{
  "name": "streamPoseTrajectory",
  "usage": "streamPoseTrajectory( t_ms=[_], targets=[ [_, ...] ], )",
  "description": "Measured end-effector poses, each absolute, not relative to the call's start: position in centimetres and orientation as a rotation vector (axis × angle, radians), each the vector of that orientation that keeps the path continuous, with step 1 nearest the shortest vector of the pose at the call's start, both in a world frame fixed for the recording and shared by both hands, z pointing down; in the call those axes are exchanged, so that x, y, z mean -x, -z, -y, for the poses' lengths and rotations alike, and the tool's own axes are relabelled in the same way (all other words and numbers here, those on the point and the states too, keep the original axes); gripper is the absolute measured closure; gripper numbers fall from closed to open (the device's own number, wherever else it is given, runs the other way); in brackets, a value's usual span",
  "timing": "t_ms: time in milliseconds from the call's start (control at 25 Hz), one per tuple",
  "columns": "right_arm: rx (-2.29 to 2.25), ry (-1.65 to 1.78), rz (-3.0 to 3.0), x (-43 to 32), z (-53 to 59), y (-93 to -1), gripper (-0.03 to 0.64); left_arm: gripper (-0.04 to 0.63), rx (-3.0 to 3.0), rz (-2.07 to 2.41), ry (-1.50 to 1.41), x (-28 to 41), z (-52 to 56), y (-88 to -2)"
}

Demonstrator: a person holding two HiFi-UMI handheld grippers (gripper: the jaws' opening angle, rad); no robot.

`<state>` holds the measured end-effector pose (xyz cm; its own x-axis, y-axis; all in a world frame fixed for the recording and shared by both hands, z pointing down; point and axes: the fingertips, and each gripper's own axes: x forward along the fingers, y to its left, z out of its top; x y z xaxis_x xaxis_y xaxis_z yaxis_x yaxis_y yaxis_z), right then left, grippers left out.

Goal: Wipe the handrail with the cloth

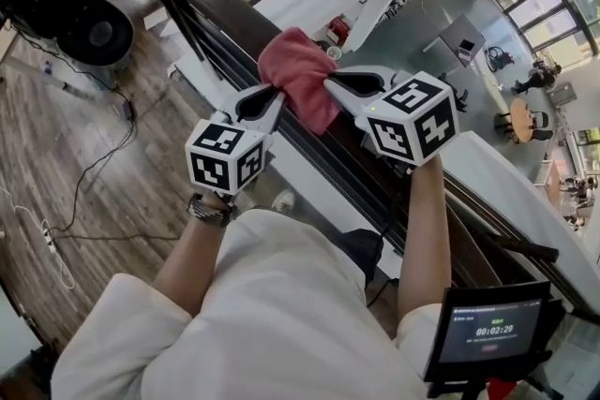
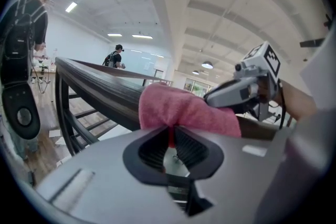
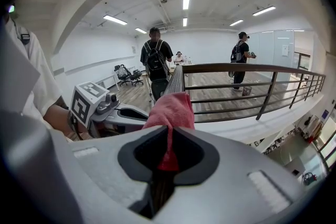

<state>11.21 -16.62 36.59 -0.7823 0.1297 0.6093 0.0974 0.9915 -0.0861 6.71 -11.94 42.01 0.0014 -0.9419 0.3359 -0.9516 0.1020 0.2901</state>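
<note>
Jaws of the left gripper (image 2: 170,136) were drawn narrow onto one end of the pink cloth (image 2: 184,110), with a thin red edge of it pinched between them; jaws of the right gripper (image 3: 168,150) were closed on the other end, where a tongue of the fabric hung down inside the gap. The two grippers faced each other across the dark handrail (image 1: 206,0), one on either side of it; the cloth was draped over the rail's top between them, bunched into a hump and lying on the wood.

As for progress, the wiping appeared to be under way: the cloth was gripped from both sides and laid on the rail, which is how it would be drawn along the top. It sat on the stretch nearest the person; a long curved run of bare rail led away toward the far end in the head view, and another ran on past the person's right arm. No sheen, dust or streak showed on the wood, so which parts were already wiped could not be told; by my reckoning most of the visible length was yet to be covered.
</note>
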Motion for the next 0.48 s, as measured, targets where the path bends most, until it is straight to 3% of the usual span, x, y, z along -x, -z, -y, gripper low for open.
streamPoseTrajectory(
  t_ms=[480],
  targets=[
    [0.158, -0.053, 2.461, -11.57, 16.76, -36.67, 0.583, 0.56, -1.799, 1.962, -0.064, -6.29, 12.33, -41.86]
  ],
)
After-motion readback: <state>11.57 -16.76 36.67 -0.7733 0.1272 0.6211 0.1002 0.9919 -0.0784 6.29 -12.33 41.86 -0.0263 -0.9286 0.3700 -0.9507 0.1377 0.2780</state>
